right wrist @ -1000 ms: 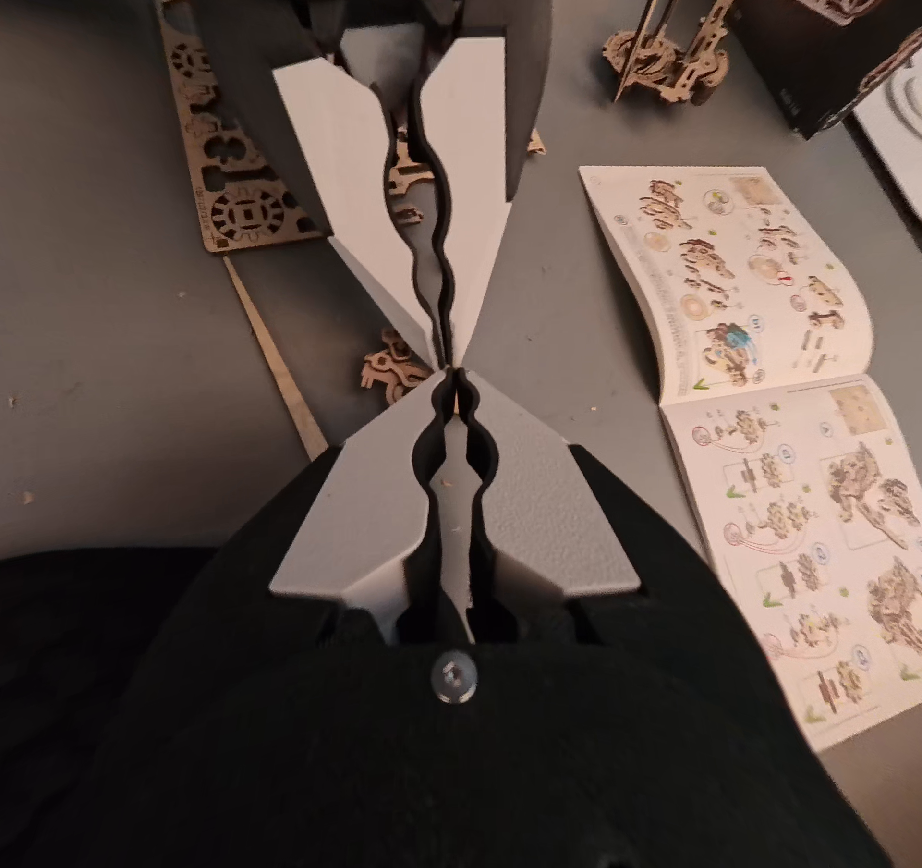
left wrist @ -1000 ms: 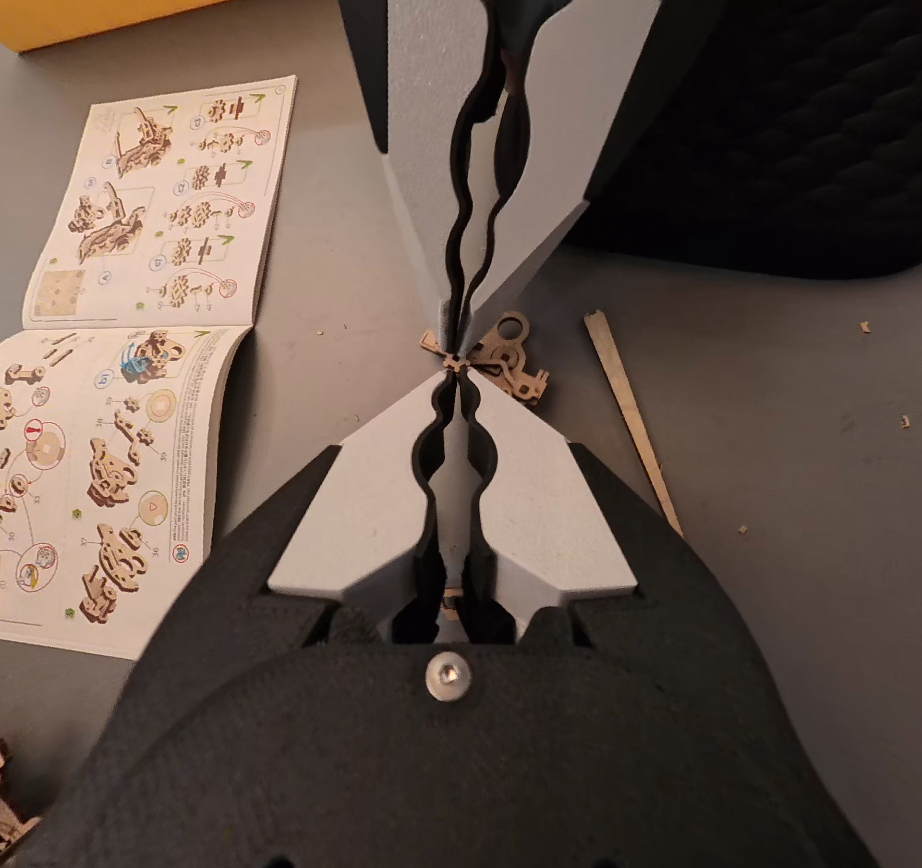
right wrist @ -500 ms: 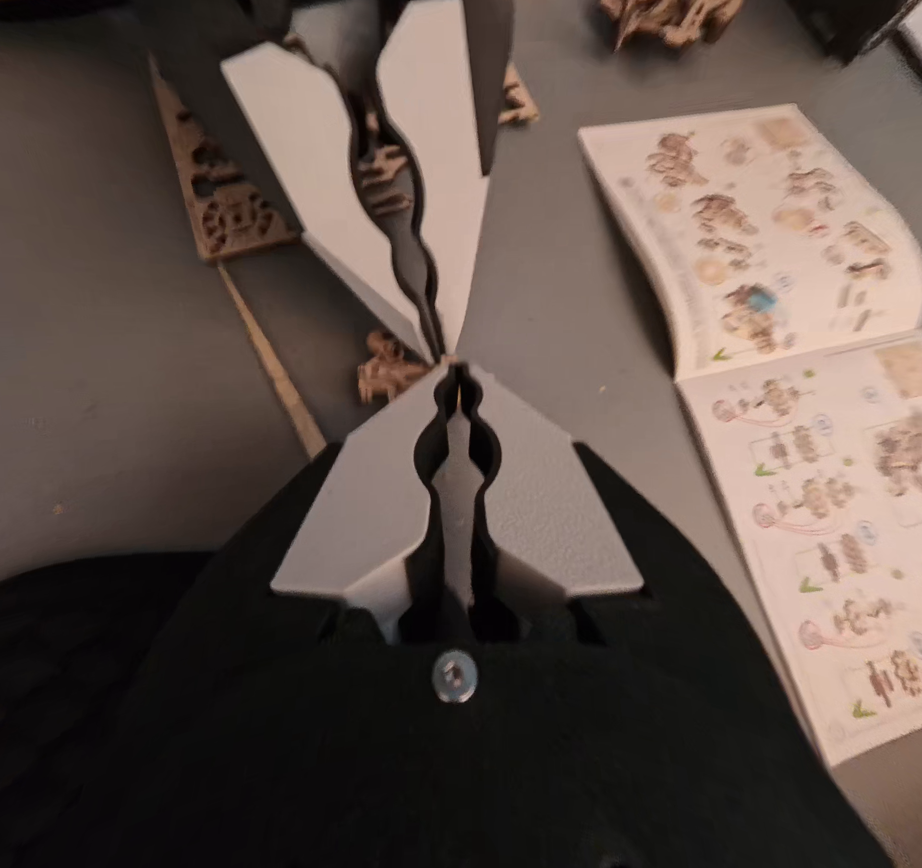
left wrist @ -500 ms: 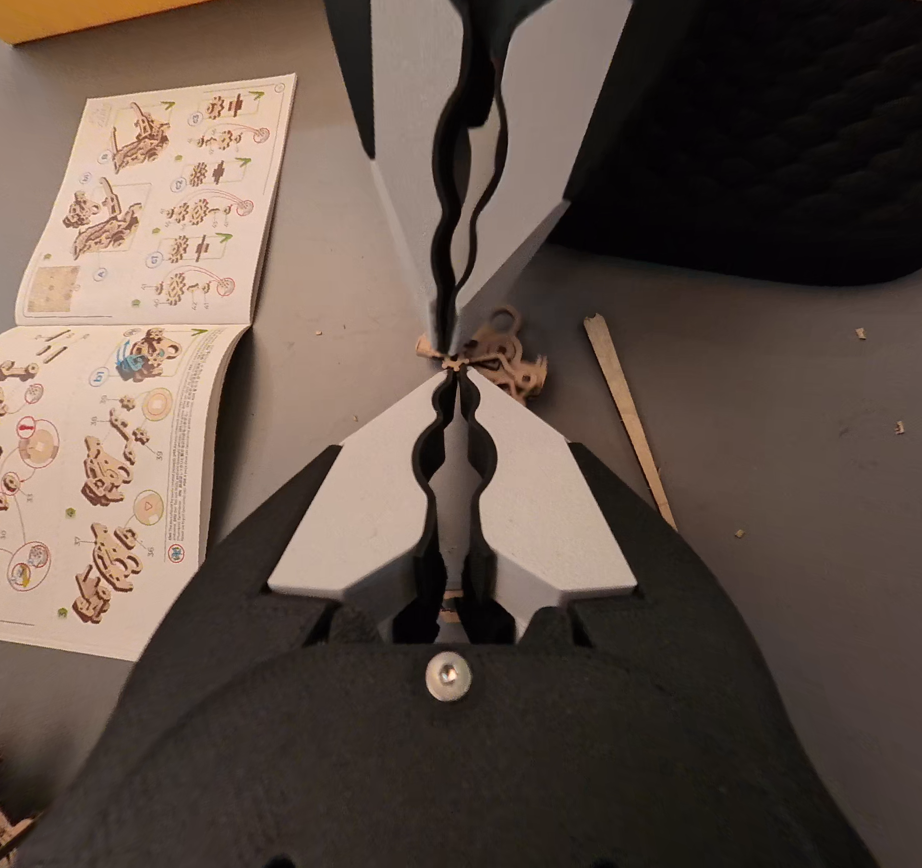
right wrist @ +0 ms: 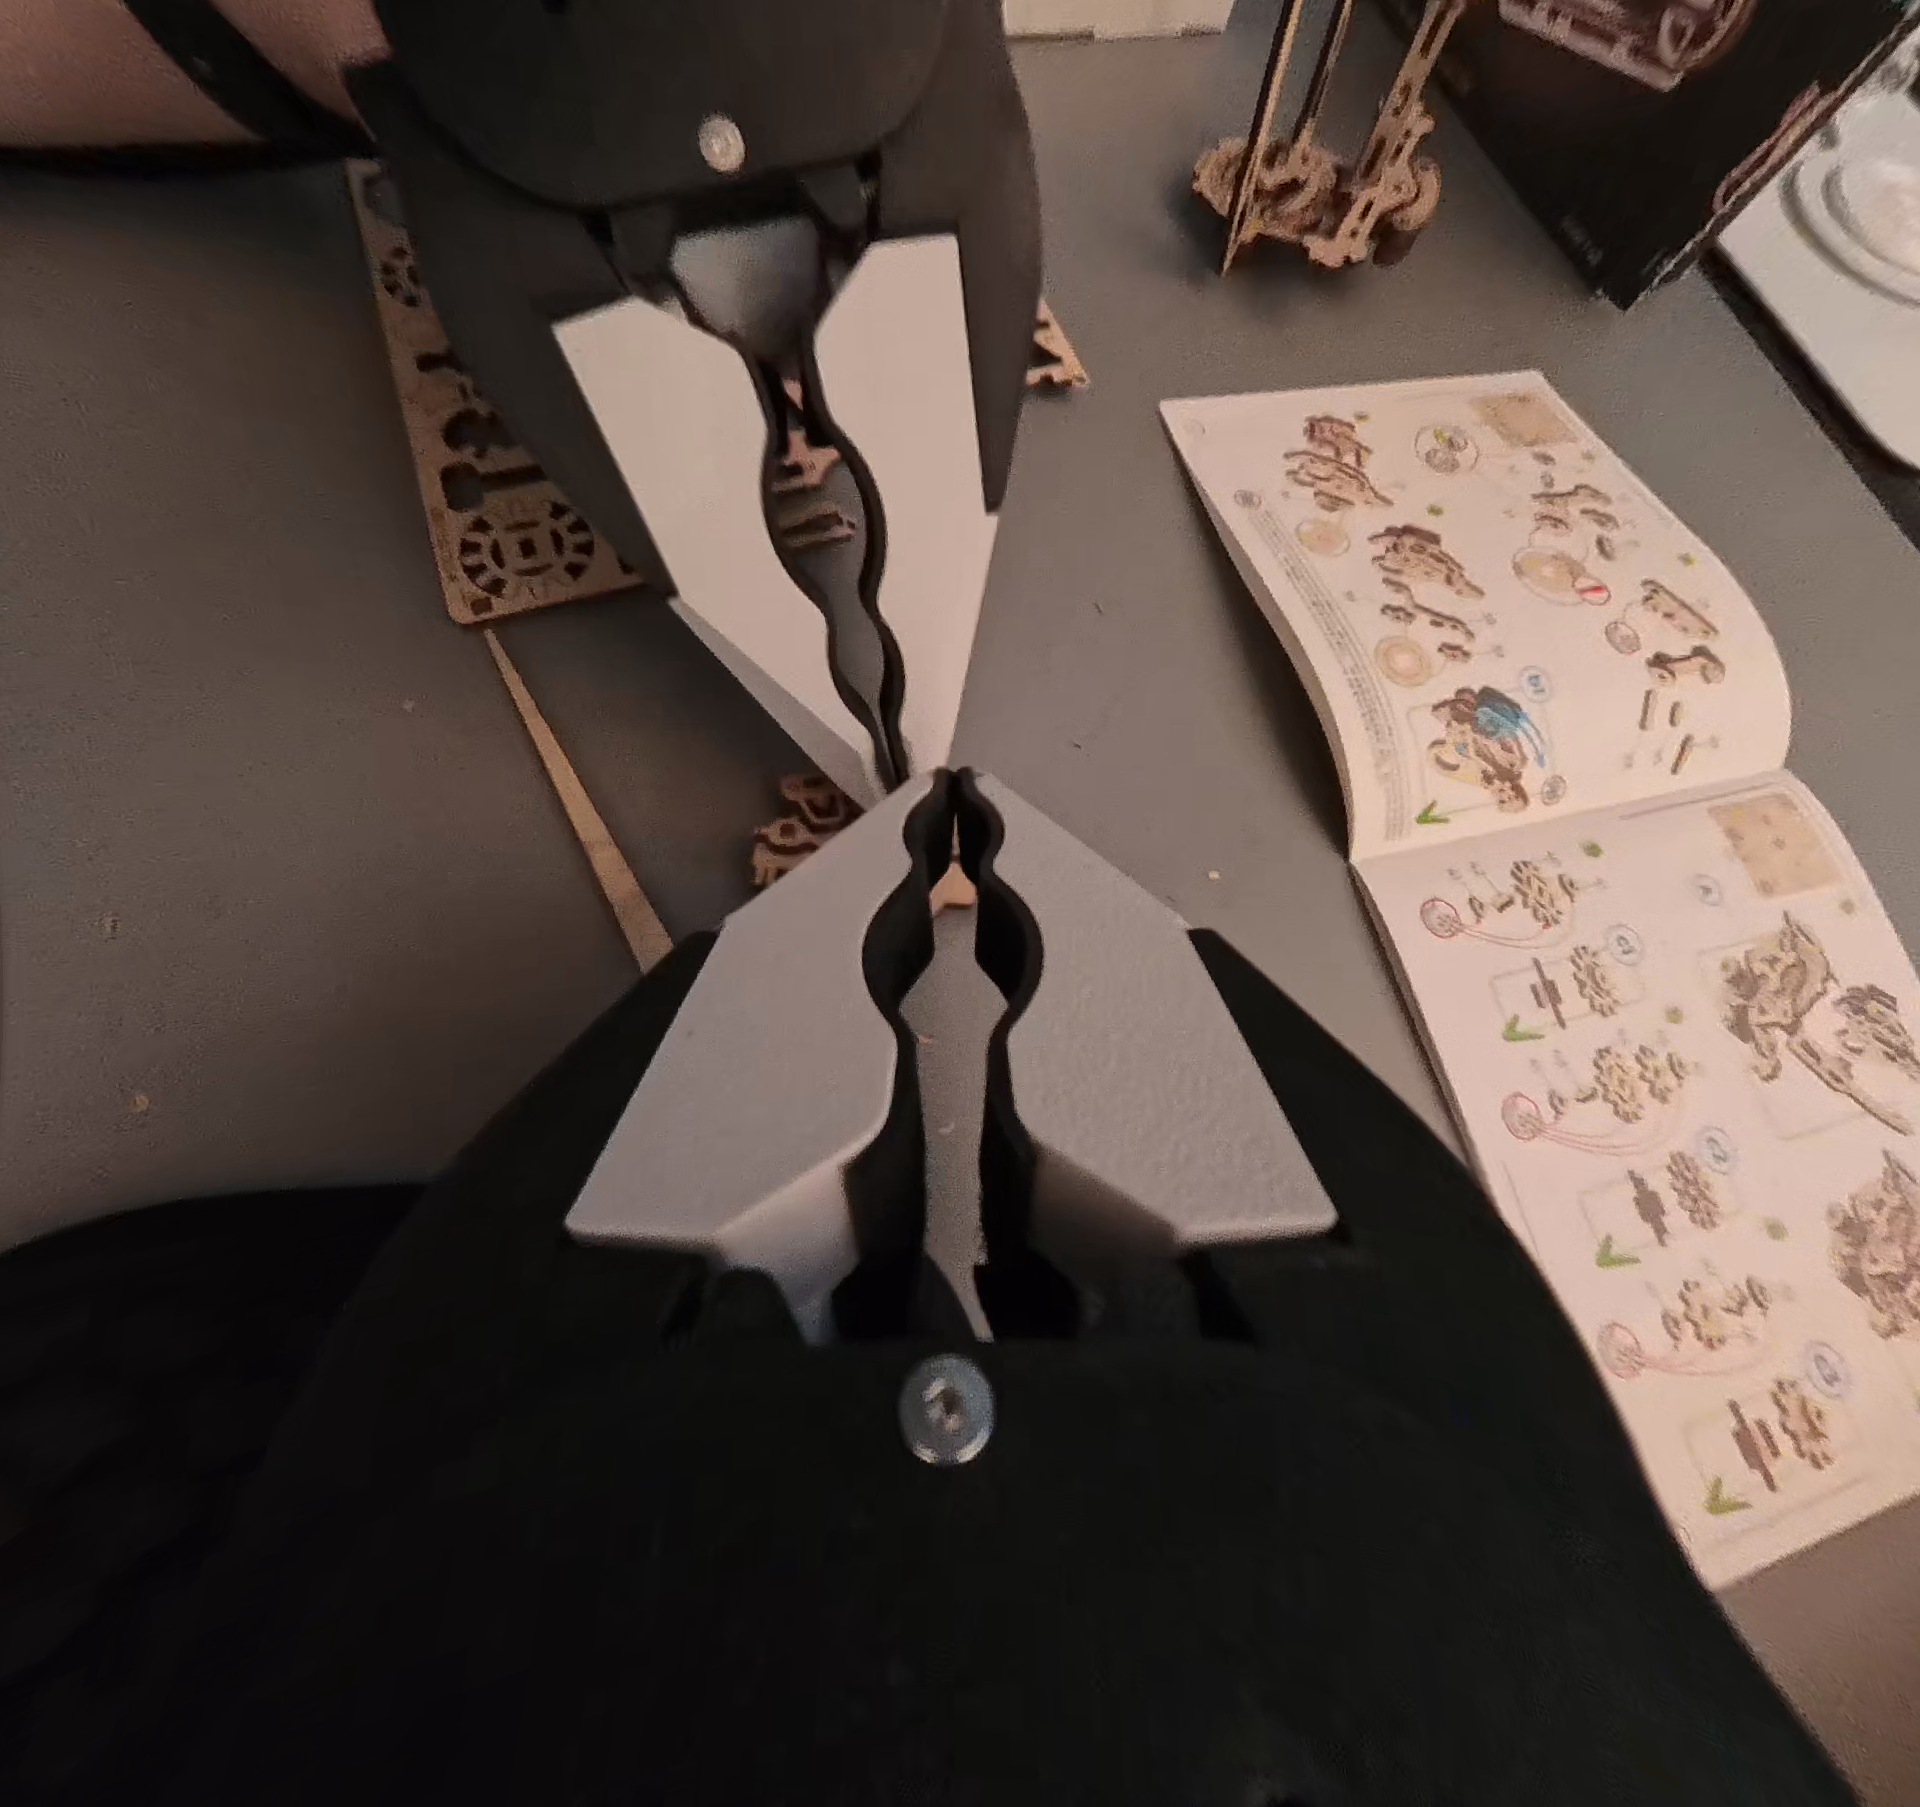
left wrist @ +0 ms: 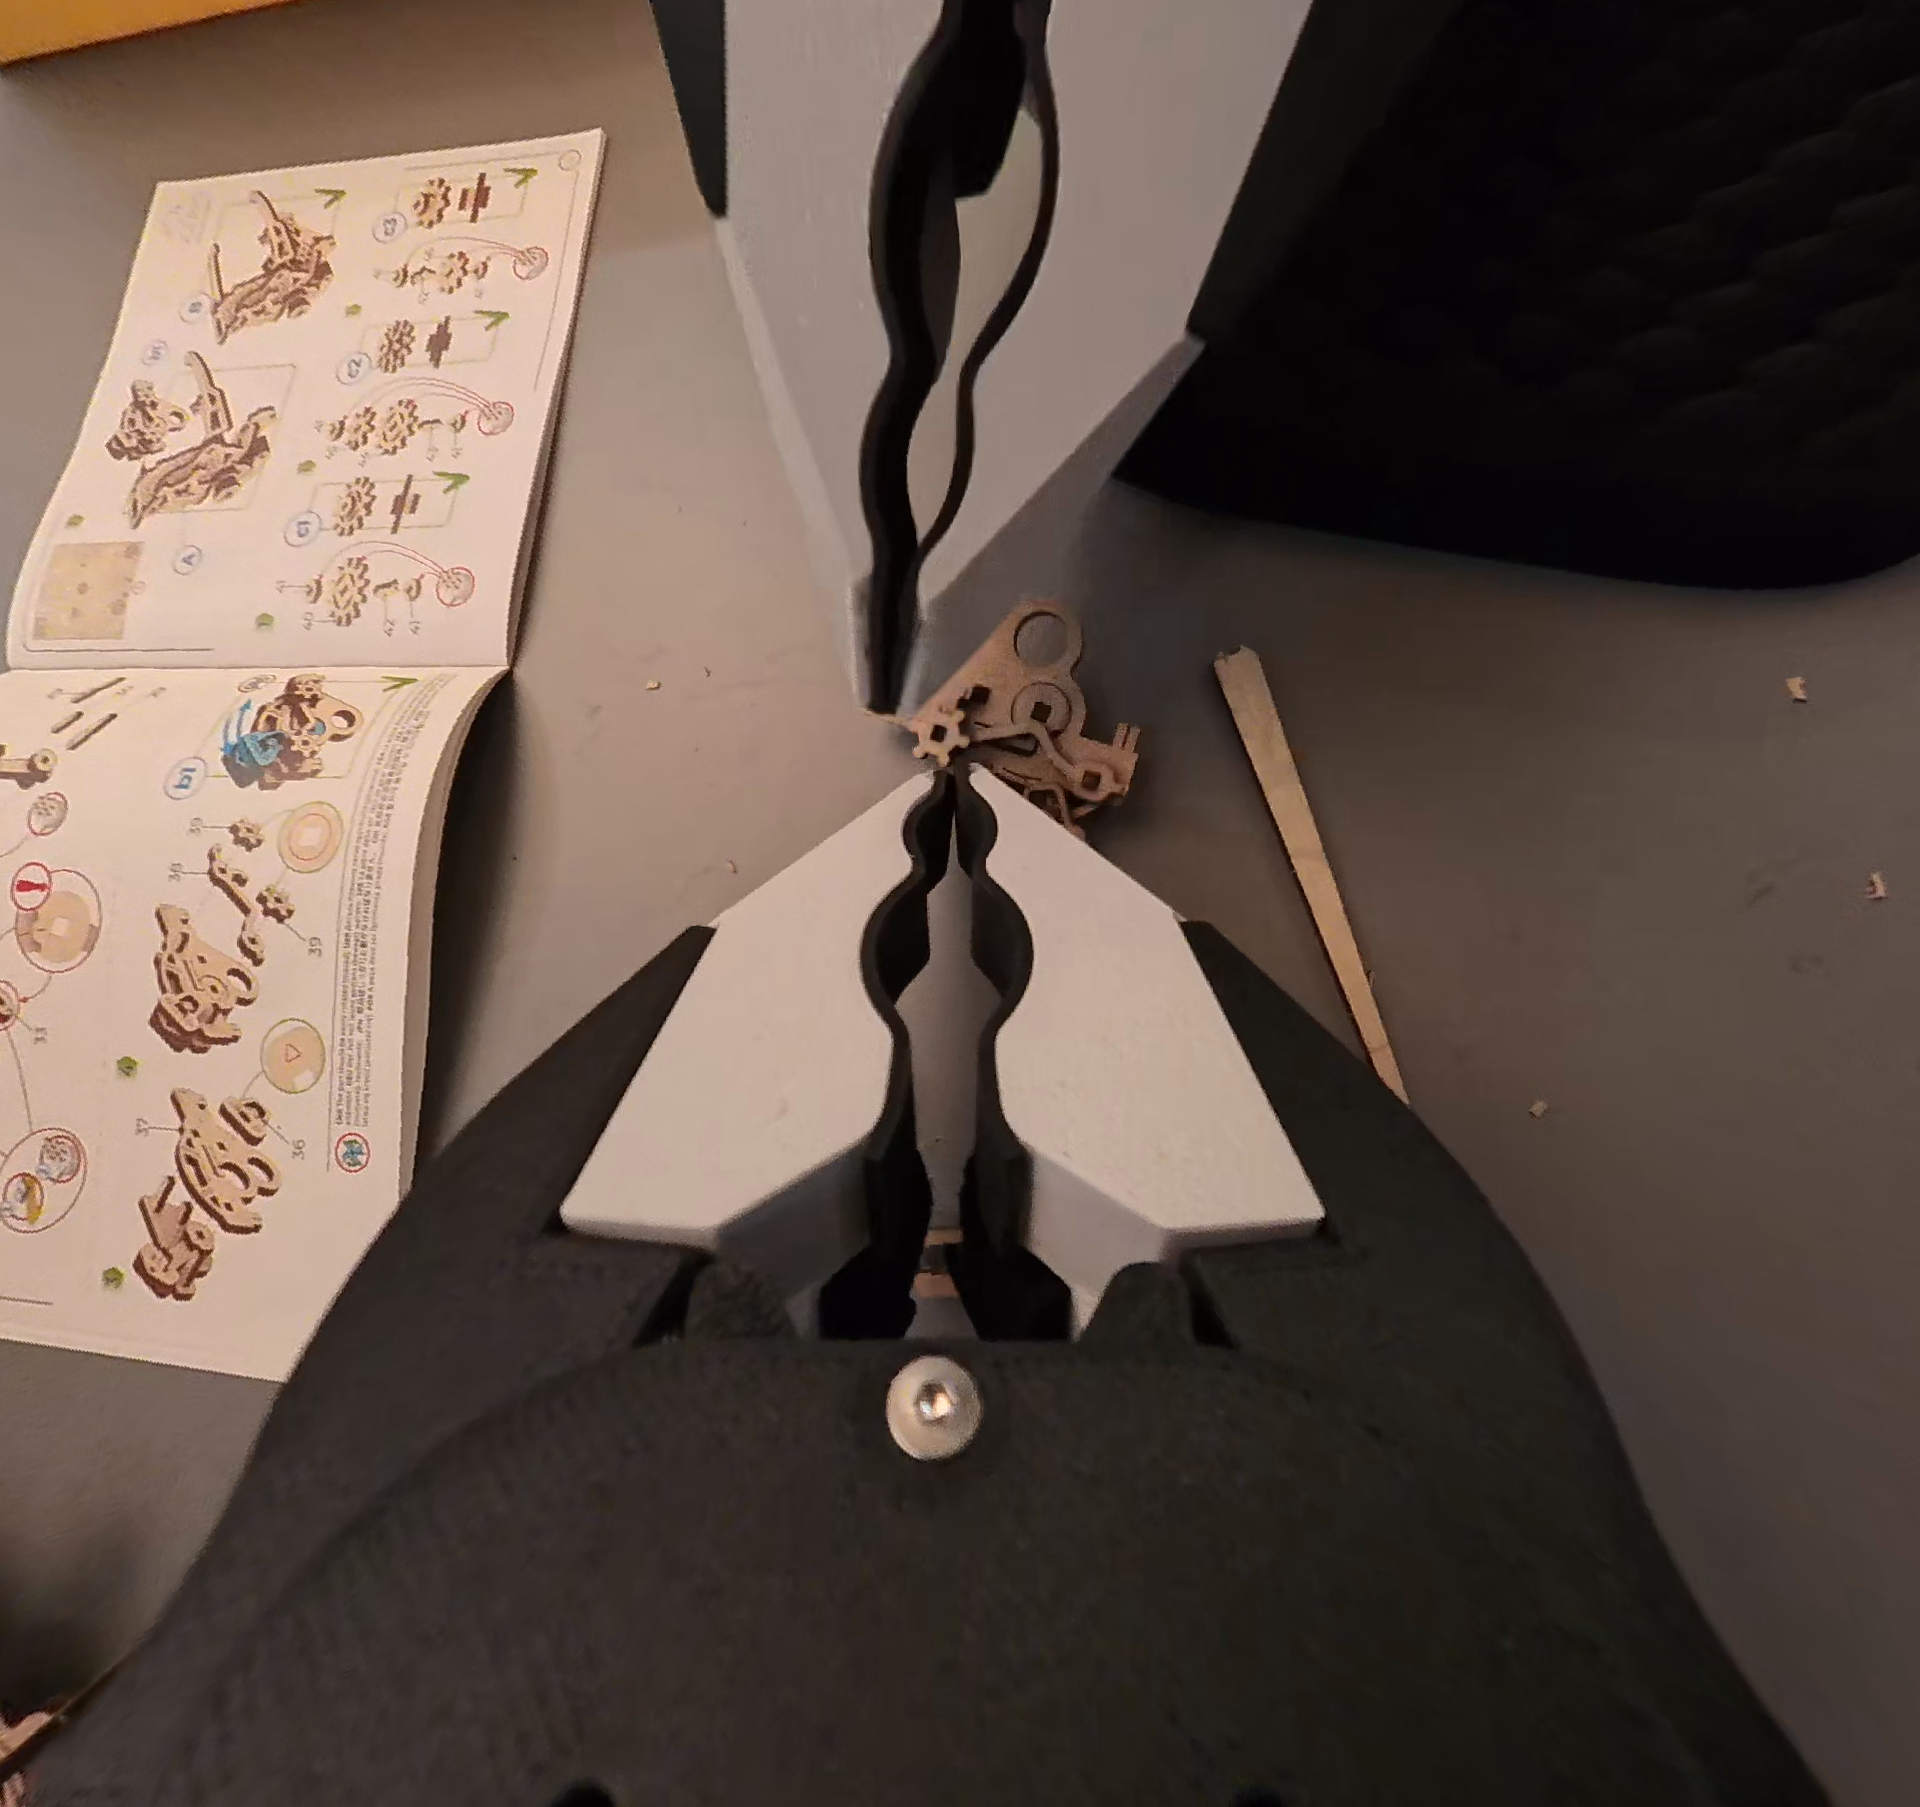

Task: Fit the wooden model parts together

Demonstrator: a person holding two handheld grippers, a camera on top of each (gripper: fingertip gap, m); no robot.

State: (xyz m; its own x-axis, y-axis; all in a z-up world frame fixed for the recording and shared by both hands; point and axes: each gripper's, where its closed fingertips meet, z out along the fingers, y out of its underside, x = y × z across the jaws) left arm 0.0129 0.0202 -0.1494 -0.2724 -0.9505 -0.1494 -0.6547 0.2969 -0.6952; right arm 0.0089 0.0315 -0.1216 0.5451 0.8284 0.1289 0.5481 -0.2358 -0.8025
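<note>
**Left wrist view: two tips meet at a tiny cog**

The job looks only partly done. A small cog (left wrist: pixel 940 734) sits right between the two tips, just above a flat wooden part (left wrist: pixel 1051 708) that lies on the desk (left wrist: pixel 1558 926). I think the cog still has to be pushed into place. Whether it is joined to anything yet is too small to see.

The left hand-held gripper (left wrist: pixel 951 793) points forward, low over the desk. The right hand-held gripper (left wrist: pixel 890 697) leans down from the far side, nose to nose with it. Both are squeezed closed at the tips. I cannot tell which one pinches the cog. An open booklet (left wrist: pixel 312 407) lies well off to the side.
</note>
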